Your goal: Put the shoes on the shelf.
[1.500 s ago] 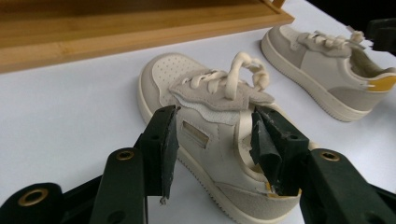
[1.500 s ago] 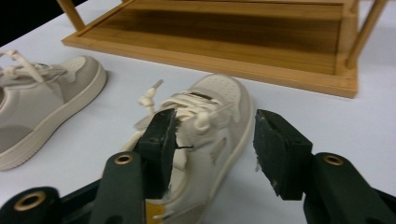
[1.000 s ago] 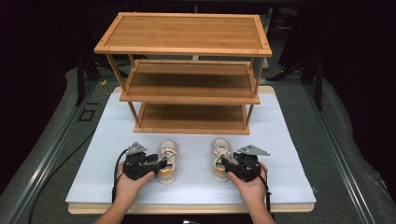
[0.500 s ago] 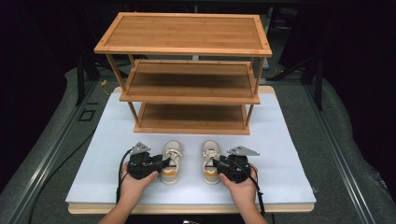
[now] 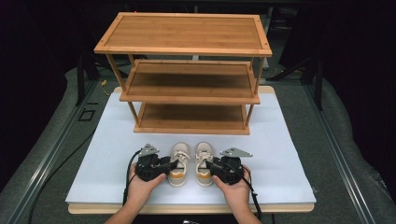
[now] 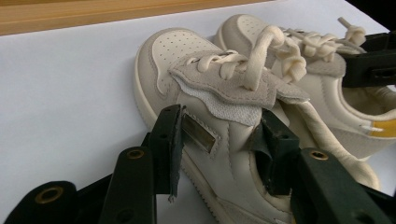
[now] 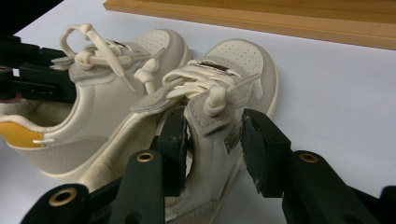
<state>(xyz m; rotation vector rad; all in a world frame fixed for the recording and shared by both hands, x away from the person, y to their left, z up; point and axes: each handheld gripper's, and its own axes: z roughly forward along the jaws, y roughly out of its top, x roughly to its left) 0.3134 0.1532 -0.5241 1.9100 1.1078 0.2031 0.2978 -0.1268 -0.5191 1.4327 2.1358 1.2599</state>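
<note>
The left gripper (image 6: pixel 219 144) clamps the left sneaker's (image 6: pixel 205 107) side wall; the right gripper (image 7: pixel 212 140) likewise grips the right sneaker (image 7: pixel 224 93); the sneakers sit just beside each other.

Lab rig: white board (image 5: pixel 289 154), metal rails (image 5: pixel 343 154), dark surround.

No legible text, label or brand on anything here.

Your white tabletop (image 5: pixel 112 154) carries a three-tier wooden shelf (image 5: pixel 187 35) at the back and two cream shoes (image 5: pixel 191 163) side by side up front.
</note>
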